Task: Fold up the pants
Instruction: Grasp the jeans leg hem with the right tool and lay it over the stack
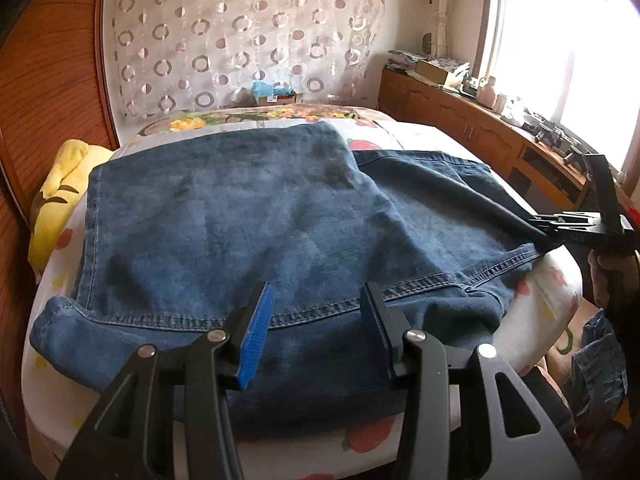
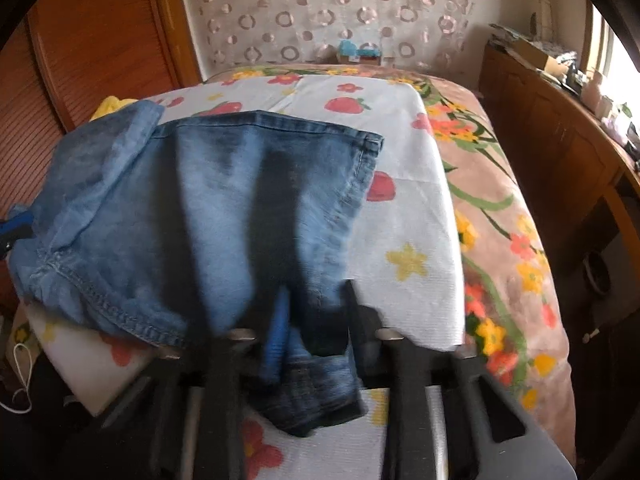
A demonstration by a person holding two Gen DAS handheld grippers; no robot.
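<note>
denim pants (image 1: 224,216) | left tongs (image 1: 316,332) spread, empty | right tongs (image 2: 316,320) blurred, pinching pants hem

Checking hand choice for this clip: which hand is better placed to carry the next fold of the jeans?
Probably the right. The right gripper fingers already pinch the jeans at their edge, while the left gripper hovers open above the hem, holding nothing.

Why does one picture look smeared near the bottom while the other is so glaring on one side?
Right wrist view: the right tool and the jeans near it are motion-blurred, with dark shadow streaks across the denim. Left wrist view: sharp, but the window is blown out white; both fisheye views bend the room's edges.
</note>
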